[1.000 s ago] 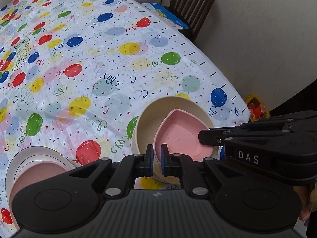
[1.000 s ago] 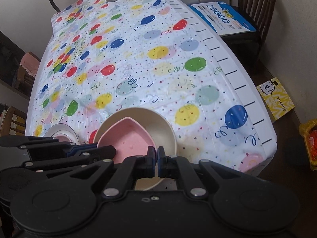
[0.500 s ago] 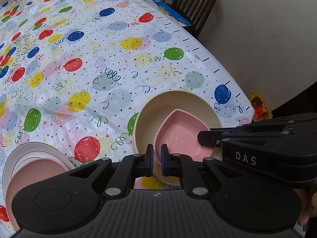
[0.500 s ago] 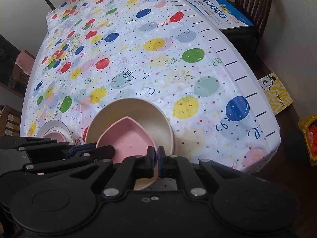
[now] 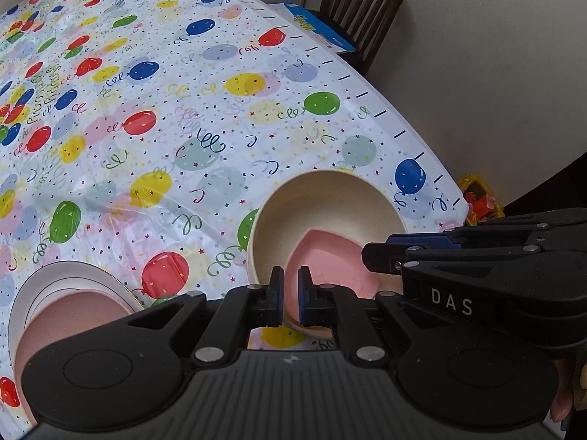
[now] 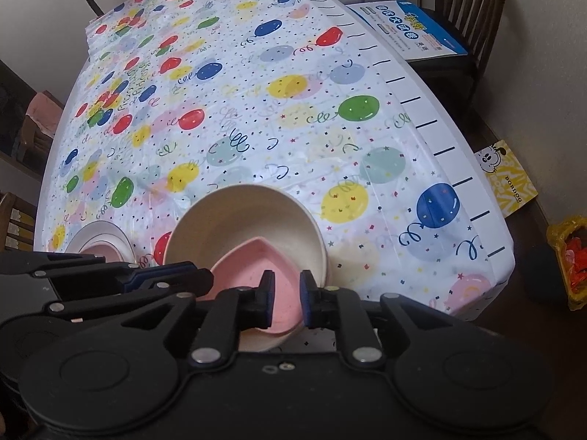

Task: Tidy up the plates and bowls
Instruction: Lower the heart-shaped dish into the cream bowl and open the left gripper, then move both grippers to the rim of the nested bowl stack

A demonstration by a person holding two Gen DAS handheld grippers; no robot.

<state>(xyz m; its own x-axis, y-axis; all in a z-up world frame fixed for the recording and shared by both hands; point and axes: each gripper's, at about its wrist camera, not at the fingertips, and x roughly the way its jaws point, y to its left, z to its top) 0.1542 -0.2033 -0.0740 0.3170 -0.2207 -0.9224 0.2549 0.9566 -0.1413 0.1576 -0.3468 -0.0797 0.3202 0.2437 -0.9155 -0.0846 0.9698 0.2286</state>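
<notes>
From the left wrist we see our left gripper [image 5: 290, 295] nearly closed, its pads on either side of the near rim of the pink bowl [image 5: 330, 267], which sits inside the cream bowl [image 5: 323, 205] near the table's [image 5: 220, 110] near right corner. The right gripper [image 5: 381, 256] reaches in from the right over the pink bowl. A pink plate [image 5: 69, 315] lies on a white plate [image 5: 62, 278] at lower left. From the right wrist, our right gripper [image 6: 286, 297] stands slightly open, holding nothing, its pads astride the rims of the pink bowl [image 6: 253, 264] and cream bowl [image 6: 242, 212]. The left gripper [image 6: 190, 275] shows at left, with the plates [image 6: 99, 242] beyond it.
</notes>
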